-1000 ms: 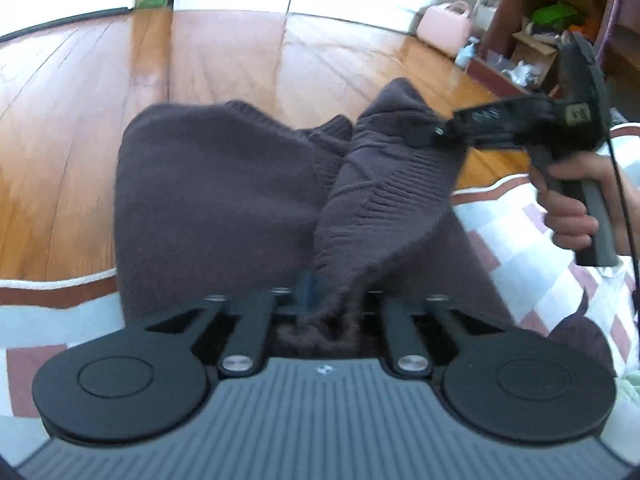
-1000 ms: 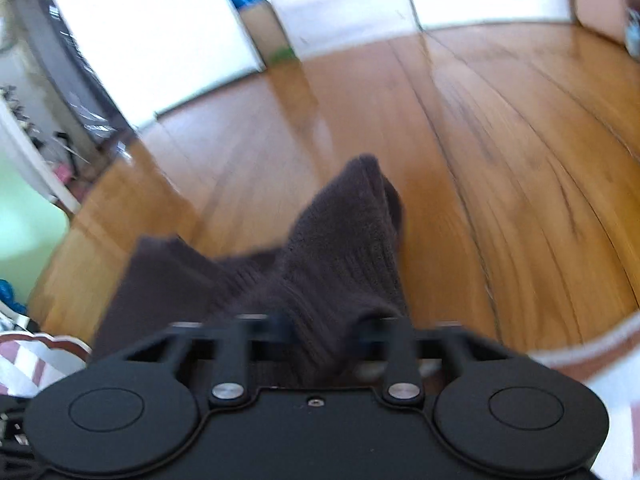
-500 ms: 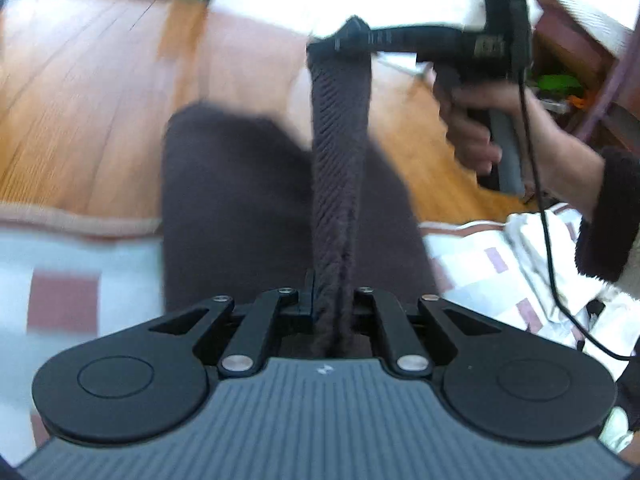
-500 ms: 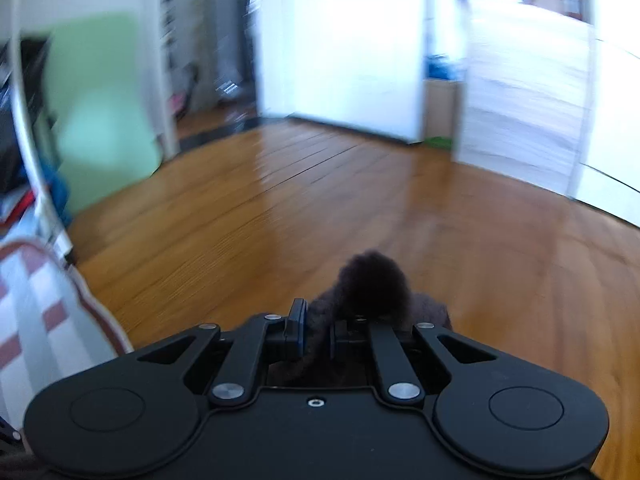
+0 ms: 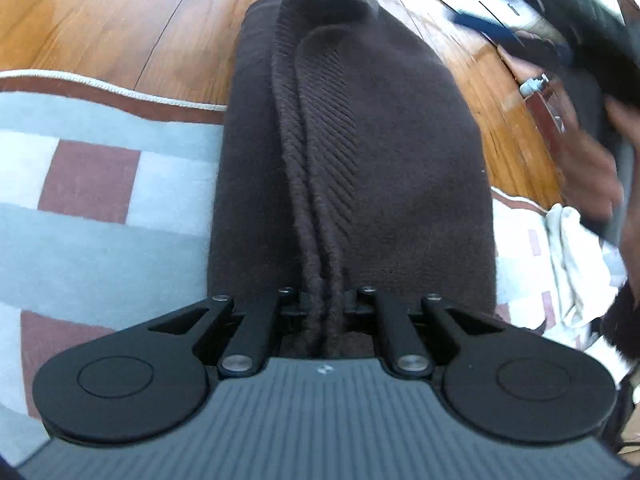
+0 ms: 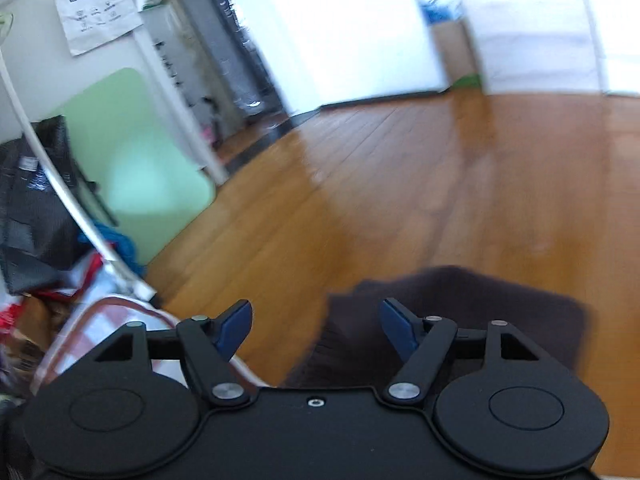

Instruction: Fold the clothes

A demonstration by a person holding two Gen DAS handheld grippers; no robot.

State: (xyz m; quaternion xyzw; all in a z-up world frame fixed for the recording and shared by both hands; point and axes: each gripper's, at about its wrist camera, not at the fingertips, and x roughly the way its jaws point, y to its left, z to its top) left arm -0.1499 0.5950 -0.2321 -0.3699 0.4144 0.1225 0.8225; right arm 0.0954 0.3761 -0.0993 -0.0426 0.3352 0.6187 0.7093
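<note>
A fold is being laid: the left gripper [image 5: 322, 304] pinches the ribbed edge of the dark knit sweater [image 5: 380, 152], which stretches toward twelve o'clock over the rug [image 5: 92, 184] and wooden floor [image 5: 132, 16]. The right gripper [image 6: 316, 326], jaws opening and empty, hangs above the sweater's far end. Next, I judge, it must regrip.

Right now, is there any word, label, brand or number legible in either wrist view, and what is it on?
Nothing can be quoted.
White tote bag on the wall, right wrist view: a printed logo line and small icons, too blurred to read.
Left gripper body: a tiny pale mark, not readable as text.
Brown sweater, rug: no text.
</note>
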